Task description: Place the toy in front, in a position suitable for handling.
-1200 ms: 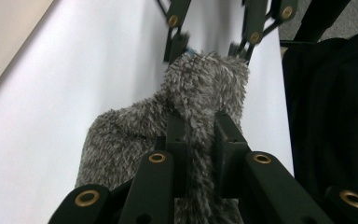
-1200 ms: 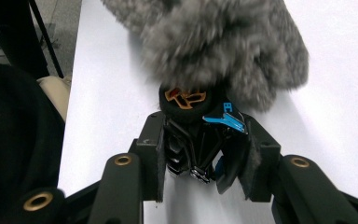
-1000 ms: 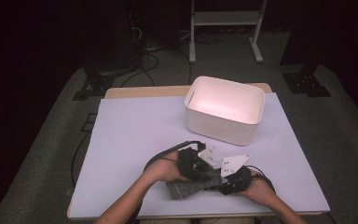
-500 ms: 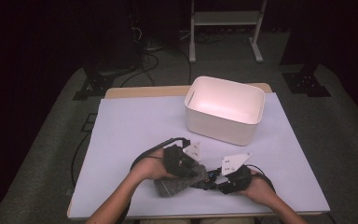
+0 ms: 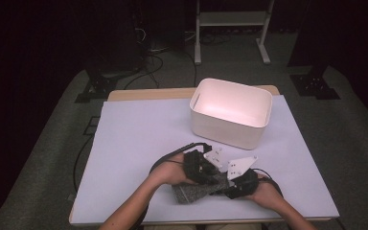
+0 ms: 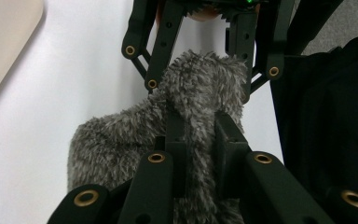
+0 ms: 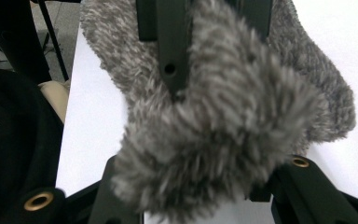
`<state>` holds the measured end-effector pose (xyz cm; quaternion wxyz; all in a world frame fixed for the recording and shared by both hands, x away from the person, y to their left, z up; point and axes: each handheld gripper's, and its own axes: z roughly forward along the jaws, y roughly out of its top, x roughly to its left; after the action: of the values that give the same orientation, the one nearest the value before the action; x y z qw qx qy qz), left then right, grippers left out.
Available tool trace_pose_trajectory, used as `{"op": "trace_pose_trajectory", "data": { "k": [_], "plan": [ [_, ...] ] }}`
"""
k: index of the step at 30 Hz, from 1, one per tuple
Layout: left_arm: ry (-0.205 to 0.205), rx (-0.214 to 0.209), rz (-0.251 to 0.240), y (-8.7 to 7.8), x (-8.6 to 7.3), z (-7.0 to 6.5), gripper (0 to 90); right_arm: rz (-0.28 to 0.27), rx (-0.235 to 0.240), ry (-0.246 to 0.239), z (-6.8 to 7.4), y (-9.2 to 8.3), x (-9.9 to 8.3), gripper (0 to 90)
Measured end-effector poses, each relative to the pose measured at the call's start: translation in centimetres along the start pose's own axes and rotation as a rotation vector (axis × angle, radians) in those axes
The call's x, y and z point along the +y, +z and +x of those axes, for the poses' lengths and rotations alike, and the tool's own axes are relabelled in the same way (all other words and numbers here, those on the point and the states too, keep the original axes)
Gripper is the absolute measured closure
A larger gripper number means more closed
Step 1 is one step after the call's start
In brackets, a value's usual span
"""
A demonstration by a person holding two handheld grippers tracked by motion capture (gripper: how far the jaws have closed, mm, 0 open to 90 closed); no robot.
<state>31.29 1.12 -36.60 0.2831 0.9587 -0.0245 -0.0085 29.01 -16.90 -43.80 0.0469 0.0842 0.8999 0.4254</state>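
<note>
A grey fuzzy sock (image 5: pixel 191 192) lies near the table's front edge, held between both grippers. My left gripper (image 5: pixel 210 178) comes in from the left and my right gripper (image 5: pixel 224 186) from the right, tips almost meeting over the sock. In the left gripper view my left gripper (image 6: pixel 198 137) pinches a fold of the sock (image 6: pixel 116 144) with its jaws nearly together. Beyond it, the right gripper (image 6: pixel 203 77) has its jaws on either side of the bunched end. In the right gripper view the sock (image 7: pixel 223 121) hides my own jaws. The left gripper (image 7: pixel 212 32) grips it farther off.
A white bin (image 5: pixel 230 127), with nothing inside, stands at the back right of the pale mat (image 5: pixel 134 139) that covers the table. The person's dark clothing (image 6: pixel 326 130) is close behind the front edge. Dark floor, cables and a stand's legs lie beyond the table.
The left hand swung a little to the left with the sock half a second ago and has come back right. The right hand has stayed put.
</note>
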Motion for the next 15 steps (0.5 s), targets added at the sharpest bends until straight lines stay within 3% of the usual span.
{"op": "trace_pose_trajectory", "data": {
  "k": [4,12,15],
  "plan": [
    [-0.035,0.018,0.006,-1.1,-1.8,0.2,78.5,0.002,0.006,0.004,-0.1,0.0,0.0,57.5],
    [-0.151,0.082,0.001,-4.7,-7.1,0.2,78.2,-0.001,0.007,0.003,-0.1,0.0,0.0,57.4],
    [-0.168,0.101,0.007,-5.5,-8.2,0.2,77.9,-0.002,0.007,0.002,-0.2,0.0,0.0,57.4]
  ]
}}
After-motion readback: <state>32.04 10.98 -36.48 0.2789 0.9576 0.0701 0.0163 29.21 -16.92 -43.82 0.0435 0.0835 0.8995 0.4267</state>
